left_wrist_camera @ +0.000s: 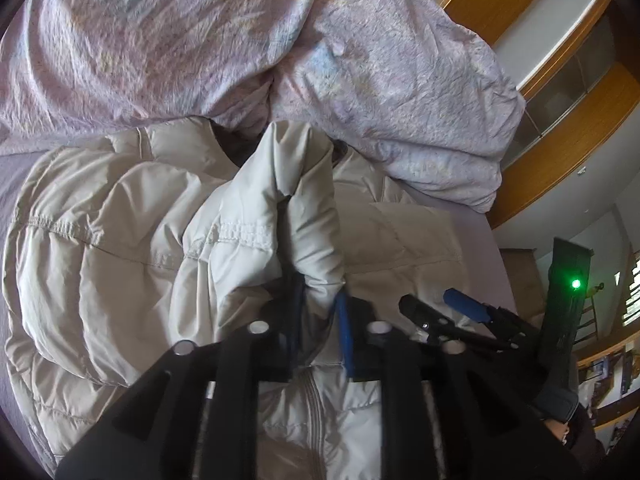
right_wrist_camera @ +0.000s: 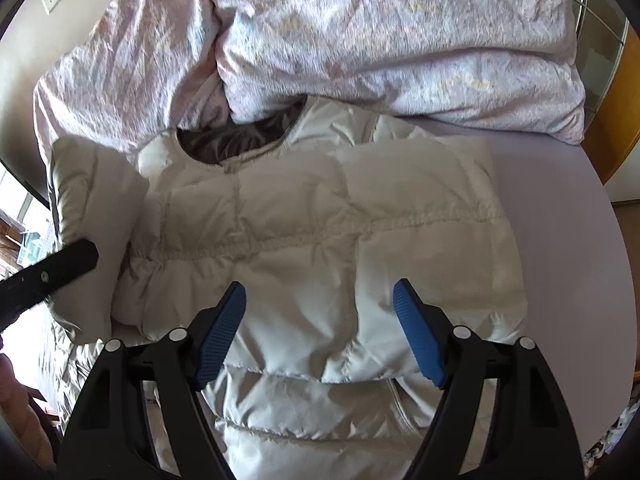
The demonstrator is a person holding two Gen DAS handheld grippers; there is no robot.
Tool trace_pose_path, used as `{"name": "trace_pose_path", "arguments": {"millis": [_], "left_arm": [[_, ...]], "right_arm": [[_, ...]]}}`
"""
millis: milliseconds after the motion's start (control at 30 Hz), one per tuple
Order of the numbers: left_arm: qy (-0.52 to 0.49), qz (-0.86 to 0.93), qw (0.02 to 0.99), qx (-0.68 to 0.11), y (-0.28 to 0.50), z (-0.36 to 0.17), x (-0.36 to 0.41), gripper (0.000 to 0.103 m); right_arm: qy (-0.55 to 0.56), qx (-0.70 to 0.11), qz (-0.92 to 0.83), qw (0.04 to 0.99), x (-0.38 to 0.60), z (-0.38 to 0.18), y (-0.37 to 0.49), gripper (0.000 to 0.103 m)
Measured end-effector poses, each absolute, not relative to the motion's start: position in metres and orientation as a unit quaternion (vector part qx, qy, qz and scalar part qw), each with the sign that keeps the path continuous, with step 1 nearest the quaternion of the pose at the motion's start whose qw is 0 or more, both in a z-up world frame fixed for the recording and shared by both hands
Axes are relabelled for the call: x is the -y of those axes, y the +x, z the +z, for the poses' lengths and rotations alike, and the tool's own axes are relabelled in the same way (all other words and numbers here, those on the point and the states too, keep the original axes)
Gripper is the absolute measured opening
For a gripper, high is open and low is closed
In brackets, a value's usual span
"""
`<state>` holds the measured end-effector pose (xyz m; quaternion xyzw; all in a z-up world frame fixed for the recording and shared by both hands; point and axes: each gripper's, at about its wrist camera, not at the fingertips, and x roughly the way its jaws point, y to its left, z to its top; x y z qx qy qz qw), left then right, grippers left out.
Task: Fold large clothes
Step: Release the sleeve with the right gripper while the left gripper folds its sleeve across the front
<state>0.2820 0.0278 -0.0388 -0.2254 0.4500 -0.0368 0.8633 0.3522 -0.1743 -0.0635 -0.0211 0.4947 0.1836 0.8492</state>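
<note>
Below, puffer jacket (right_wrist_camera: 304, 216) under wide-open right gripper (right_wrist_camera: 320, 332); its sleeve (left_wrist_camera: 280, 200) pinched in left gripper (left_wrist_camera: 318, 312).

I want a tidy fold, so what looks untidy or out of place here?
The quilt is bunched up and lies over the jacket collar. The left gripper pinches a raised sleeve; the right gripper is open above the jacket. No damage shows.

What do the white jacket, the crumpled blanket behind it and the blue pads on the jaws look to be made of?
Jacket: likely a thin synthetic shell with puffy fill, given its slight sheen and stitched quilted sections.
Blanket: probably crinkled woven cotton, matte, with a faded pastel print.
Pads: seemingly rubber or soft plastic, matte, with a fine grid texture.
</note>
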Motion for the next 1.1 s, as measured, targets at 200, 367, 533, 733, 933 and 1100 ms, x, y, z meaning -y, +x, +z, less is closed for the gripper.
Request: {"name": "trace_pose_path", "arguments": {"millis": [200,367,533,733,933,1100], "left_arm": [[-0.226,-0.038,0.870,-0.436,0.275,-0.029,-0.039,0.076],[-0.266,-0.086,0.860,-0.426,0.272,-0.029,-0.045,0.080],[-0.270,-0.115,0.851,-0.436,0.275,-0.030,-0.026,0.079],[-0.237,-0.149,0.849,-0.448,0.287,-0.028,0.014,0.079],[-0.206,-0.154,0.855,-0.450,0.286,-0.023,0.033,0.079],[-0.205,-0.108,0.865,-0.445,0.280,-0.023,0.004,0.080]], "right_arm": [[-0.021,-0.468,0.214,0.857,0.156,-0.048,0.350,0.069],[-0.019,-0.457,0.224,0.860,0.143,-0.042,0.351,0.066],[-0.005,-0.461,0.204,0.864,0.153,-0.044,0.361,0.063],[0.011,-0.462,0.157,0.873,0.199,-0.047,0.366,0.063],[0.018,-0.465,0.135,0.875,0.226,-0.050,0.365,0.063],[0.012,-0.463,0.164,0.871,0.211,-0.048,0.362,0.058]]}}
